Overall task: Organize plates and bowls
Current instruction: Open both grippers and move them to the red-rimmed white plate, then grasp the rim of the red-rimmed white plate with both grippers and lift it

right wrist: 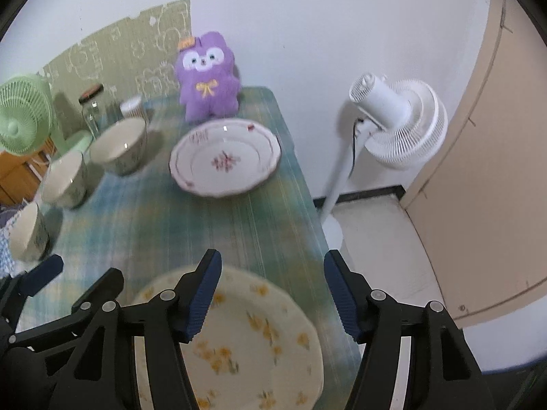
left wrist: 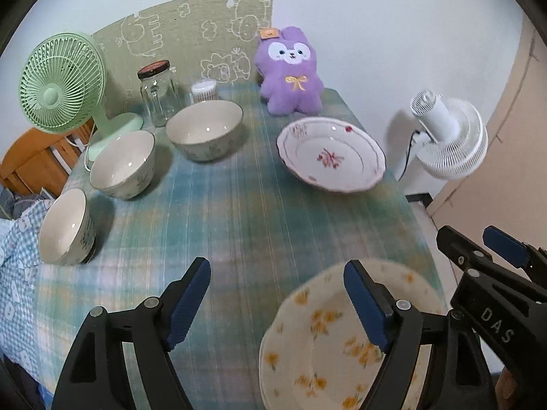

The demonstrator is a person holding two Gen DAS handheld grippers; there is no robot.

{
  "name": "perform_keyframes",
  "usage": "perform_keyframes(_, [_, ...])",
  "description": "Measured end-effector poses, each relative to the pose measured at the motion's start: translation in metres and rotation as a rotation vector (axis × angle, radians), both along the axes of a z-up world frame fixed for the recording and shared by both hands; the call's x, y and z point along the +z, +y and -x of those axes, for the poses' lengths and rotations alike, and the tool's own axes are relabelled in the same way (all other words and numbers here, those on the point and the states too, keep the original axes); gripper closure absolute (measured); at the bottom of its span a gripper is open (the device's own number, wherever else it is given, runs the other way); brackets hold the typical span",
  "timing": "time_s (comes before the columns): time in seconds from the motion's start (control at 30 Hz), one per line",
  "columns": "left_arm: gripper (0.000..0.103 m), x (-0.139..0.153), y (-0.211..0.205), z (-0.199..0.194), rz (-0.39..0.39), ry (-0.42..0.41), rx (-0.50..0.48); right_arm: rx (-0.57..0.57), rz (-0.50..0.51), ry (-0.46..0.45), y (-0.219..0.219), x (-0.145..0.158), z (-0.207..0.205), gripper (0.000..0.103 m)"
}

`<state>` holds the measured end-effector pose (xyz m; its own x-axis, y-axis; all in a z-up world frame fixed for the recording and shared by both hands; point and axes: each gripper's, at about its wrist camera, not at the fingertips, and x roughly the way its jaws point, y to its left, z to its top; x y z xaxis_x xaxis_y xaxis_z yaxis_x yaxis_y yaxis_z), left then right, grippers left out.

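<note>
A cream plate with yellow flowers (left wrist: 328, 338) (right wrist: 246, 338) lies at the near right of the table. A white plate with pink flowers (left wrist: 331, 153) (right wrist: 225, 157) lies farther back. Three cream bowls stand along the left: a large one (left wrist: 204, 130) (right wrist: 118, 145), a middle one (left wrist: 122, 164) (right wrist: 65, 179) and a small one (left wrist: 66, 227) (right wrist: 25, 232). My left gripper (left wrist: 277, 302) is open above the table, its right finger over the yellow plate's left part. My right gripper (right wrist: 271, 295) (left wrist: 478, 249) is open above the yellow plate's right rim.
A purple plush toy (left wrist: 290, 71), a glass jar (left wrist: 158, 92), a small round container (left wrist: 204, 90) and a green desk fan (left wrist: 63, 83) stand at the table's back. A white floor fan (right wrist: 396, 119) stands right of the table edge. A checked cloth (left wrist: 17, 256) lies at left.
</note>
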<state>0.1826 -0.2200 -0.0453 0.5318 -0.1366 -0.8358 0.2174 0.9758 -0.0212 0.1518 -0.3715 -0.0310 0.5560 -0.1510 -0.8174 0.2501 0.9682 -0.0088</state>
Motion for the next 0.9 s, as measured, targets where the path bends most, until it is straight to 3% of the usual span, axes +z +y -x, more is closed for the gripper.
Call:
perform_keyframes(0.37, [0.021,-0.007,-0.032,-0.064,-0.01,-0.019,0.078,0.076,-0.058,-0.022,-0.033,-0.006,-0.082,0.037])
perform_keyframes(0.77, [0.022,-0.054,-0.069,-0.145,-0.038,0.015,0.148,0.126,-0.078,0.009,-0.057,-0.056,-0.173,0.037])
perform_keyframes(0.9, [0.027,-0.066,-0.07,-0.163,-0.034,0.027,0.172,0.112,-0.091,0.027,-0.064,-0.073,-0.194,0.037])
